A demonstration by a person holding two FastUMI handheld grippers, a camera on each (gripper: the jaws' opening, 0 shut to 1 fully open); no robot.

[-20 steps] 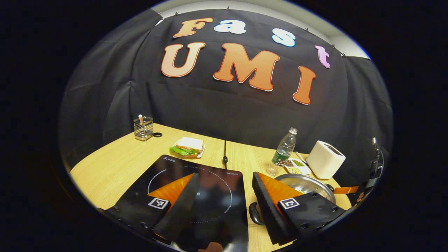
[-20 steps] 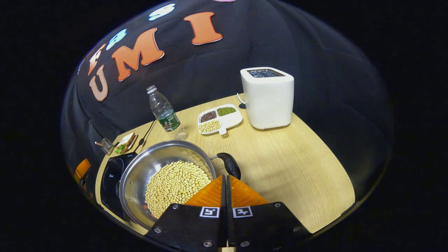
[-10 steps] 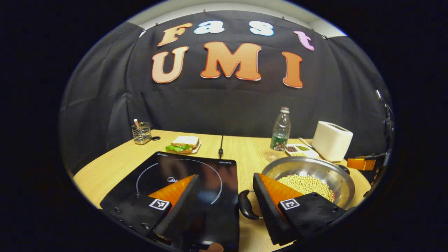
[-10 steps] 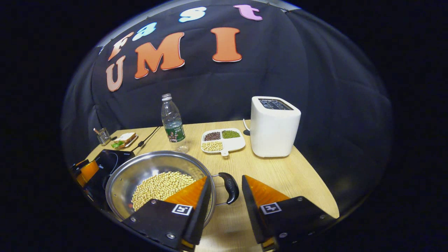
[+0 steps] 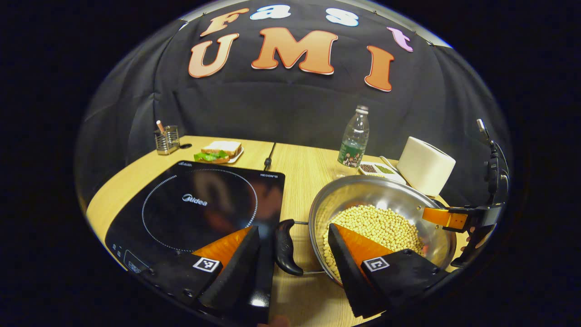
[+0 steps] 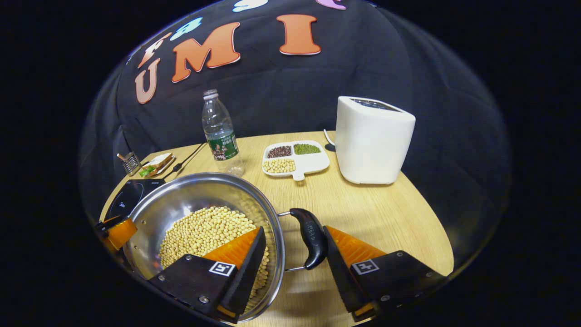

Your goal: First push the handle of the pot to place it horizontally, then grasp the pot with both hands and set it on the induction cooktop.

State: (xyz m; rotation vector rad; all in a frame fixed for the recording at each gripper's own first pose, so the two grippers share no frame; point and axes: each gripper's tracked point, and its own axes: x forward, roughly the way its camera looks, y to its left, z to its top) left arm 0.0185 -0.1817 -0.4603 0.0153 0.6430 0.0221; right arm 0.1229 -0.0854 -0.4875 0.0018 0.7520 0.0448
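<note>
Wooden table carries everything you work on. Your left gripper view takes in the whole induction cooktop, just left of the pot of beans; your right gripper view catches the cooktop's corner and the toaster up close. Your left gripper is spread wide around the pot's left handle, your right gripper equally wide around the right handle; whether either finger touches, I can't quite tell. Both handles lie level, ends running front to back.
</note>
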